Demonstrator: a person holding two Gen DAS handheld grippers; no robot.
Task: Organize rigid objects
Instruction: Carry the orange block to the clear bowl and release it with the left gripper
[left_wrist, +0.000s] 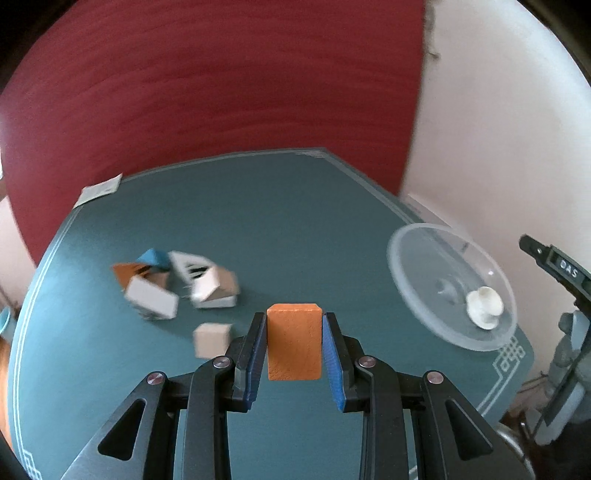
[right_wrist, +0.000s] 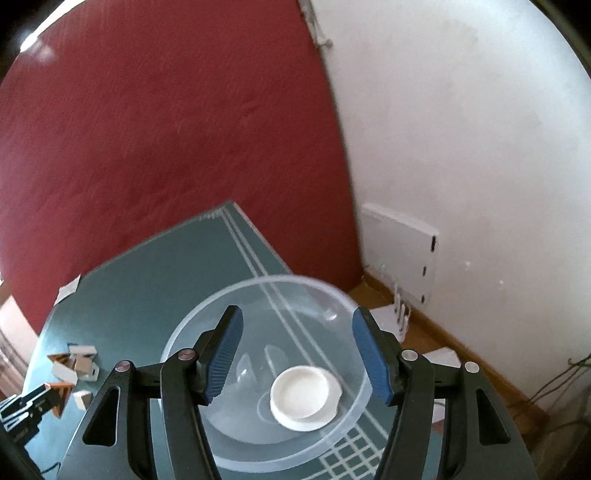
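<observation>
Two tools are at work above the teal surface (left_wrist: 295, 221). The left tool (left_wrist: 294, 325) is clenched on an orange block (left_wrist: 294, 341): both blue pads press its side faces, and the block stands upright between them with its long axis running along the fingers, clear of the cloth below. The right tool (right_wrist: 297, 347) is released, its jaws standing apart with nothing between them, poised over the clear bowl (right_wrist: 207, 325), which already holds a small white cup-like piece (right_wrist: 301, 397) lying near its bottom.

From the left tool, the bowl (left_wrist: 402, 266) lies ahead and off to the right, well apart from the held block, with bare cloth between. The remaining heap of blocks (left_wrist: 173, 284), blurred here but showing white, orange, blue and tan faces, sits ahead and to the left, and a lone pale cube (left_wrist: 212, 339) rests just beside the left finger.

Judging by the task, the block is meant for the bowl, so the coming move turns on that rightward offset: the left tool must carry its load across to the right until the block hangs inside the rim before letting go. The right tool is far nearer the bowl, hovering directly above it, and may crowd the drop unless it gives way. Keeping the block's long axis upright should let it clear the rim.
</observation>
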